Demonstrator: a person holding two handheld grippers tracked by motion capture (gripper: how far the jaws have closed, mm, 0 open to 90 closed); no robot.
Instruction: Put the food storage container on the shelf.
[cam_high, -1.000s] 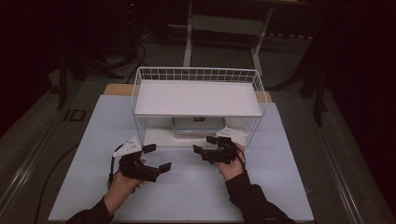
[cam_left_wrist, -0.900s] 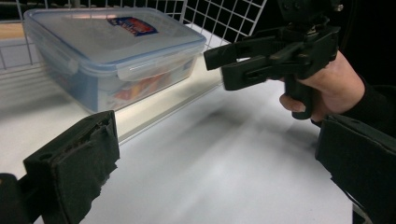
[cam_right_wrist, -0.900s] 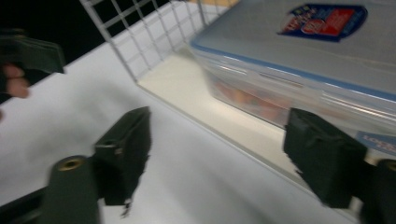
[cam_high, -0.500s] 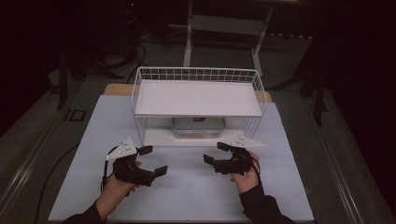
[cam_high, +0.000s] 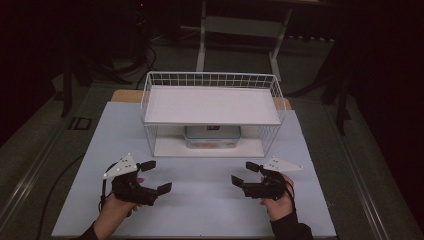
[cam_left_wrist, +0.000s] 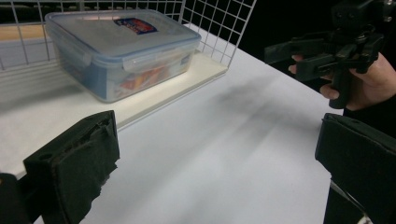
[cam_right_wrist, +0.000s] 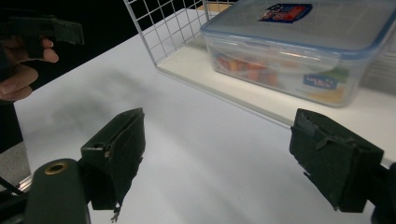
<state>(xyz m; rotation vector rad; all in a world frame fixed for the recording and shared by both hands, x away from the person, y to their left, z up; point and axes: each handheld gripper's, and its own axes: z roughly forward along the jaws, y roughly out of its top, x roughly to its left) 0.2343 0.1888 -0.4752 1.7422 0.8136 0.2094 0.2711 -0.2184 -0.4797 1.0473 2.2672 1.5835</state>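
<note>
A clear plastic food box with a blue-rimmed lid (cam_high: 212, 136) (cam_left_wrist: 119, 51) (cam_right_wrist: 299, 46) sits on the lower board of a white wire shelf (cam_high: 212, 105), under its upper board. My left gripper (cam_high: 154, 176) (cam_left_wrist: 215, 163) is held open over the white table at the front left, jaws wide apart with nothing between them. At the front right my right gripper (cam_high: 246, 173) (cam_right_wrist: 233, 154) is open too, empty, and faces the left one. Both are well in front of the shelf and apart from the box.
The white tabletop (cam_high: 200, 200) lies between the two grippers and the shelf. Beyond the table's edges the floor is dark, with a metal frame stand (cam_high: 240, 30) behind the shelf. A cable (cam_high: 55, 200) trails off the left side.
Both hands have drawn back from the shelf toward the table's front edge and moved apart, left gripper leftward and right gripper rightward. Both have stayed open.
</note>
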